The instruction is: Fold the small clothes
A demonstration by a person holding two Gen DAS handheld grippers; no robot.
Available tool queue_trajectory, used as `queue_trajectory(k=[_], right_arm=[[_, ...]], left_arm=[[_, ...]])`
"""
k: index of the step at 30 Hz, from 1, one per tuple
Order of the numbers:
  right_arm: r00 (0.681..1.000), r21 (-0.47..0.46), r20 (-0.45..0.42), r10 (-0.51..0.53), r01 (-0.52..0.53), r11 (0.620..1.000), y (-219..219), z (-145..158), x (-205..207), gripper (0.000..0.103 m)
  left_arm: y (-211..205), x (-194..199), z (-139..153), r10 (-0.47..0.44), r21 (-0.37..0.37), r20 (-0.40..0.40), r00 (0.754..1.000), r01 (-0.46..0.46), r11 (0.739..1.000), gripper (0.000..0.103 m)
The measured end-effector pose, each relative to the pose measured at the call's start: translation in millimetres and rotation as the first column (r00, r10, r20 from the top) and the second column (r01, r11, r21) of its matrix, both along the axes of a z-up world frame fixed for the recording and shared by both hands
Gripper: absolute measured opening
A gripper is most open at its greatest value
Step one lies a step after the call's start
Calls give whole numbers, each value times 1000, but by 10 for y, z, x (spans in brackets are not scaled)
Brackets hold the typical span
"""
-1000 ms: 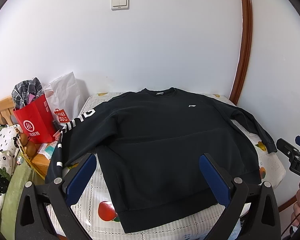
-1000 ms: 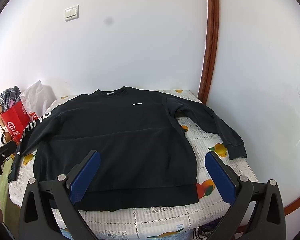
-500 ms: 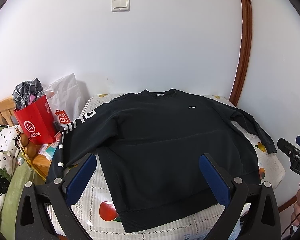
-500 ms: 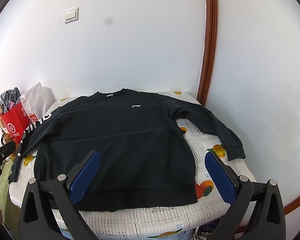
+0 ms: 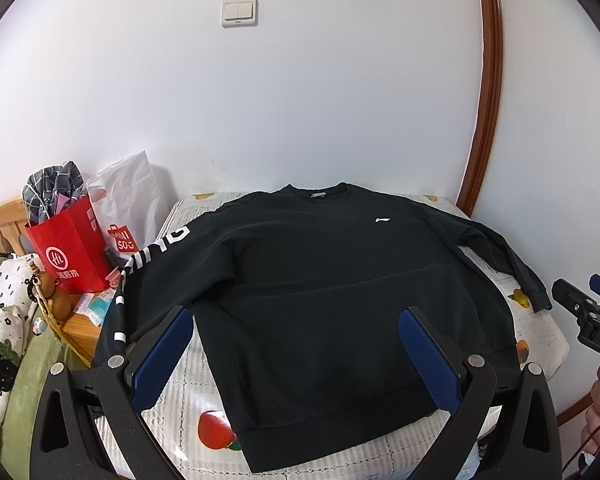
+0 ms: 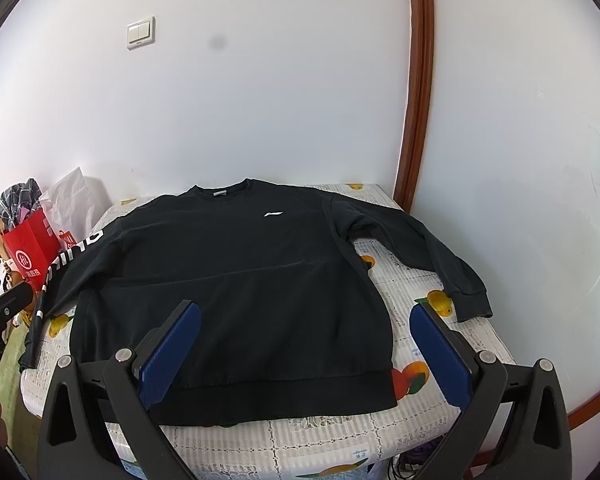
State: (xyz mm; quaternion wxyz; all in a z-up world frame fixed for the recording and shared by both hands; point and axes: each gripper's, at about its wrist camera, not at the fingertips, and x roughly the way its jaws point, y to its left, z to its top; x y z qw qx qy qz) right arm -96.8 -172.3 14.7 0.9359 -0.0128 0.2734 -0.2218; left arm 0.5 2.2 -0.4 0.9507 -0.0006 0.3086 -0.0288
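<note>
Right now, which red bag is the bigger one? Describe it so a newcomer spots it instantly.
Start at the black long-sleeved sweatshirt spread on the fruit-print tablecloth; past its white-lettered sleeve stands a wooden side table. The large red paper bag sits there, stuffed with grey checked cloth. Unlike the white plastic bag behind, it carries a white circular logo.

Both wrist cams look forward from the counter's near edge, left and right, sharing the sweatshirt [image 5: 324, 292] and wall.
</note>
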Motion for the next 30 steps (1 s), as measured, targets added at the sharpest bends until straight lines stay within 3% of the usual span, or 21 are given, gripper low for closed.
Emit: queue_trajectory(k=[9, 16, 22, 30], right_arm=[[1000, 14, -8, 15, -15, 1000, -56, -19, 246, 103], [999, 5, -20, 42, -42, 999, -133, -150, 588, 103], [993, 39, -102, 63, -60, 997, -259, -497, 959, 103], [977, 73, -209, 43, -28, 997, -382, -1031, 1388, 103]], left_arm=[[137, 266, -122, 34, -16, -30, 999, -35, 999, 103], [378, 430, -327, 132, -25, 30, 991, -132, 991, 103], [634, 764, -716, 164, 35, -113, 980, -161, 986, 103], [1379, 901, -1241, 325, 107, -195, 926, -309, 945, 103]])
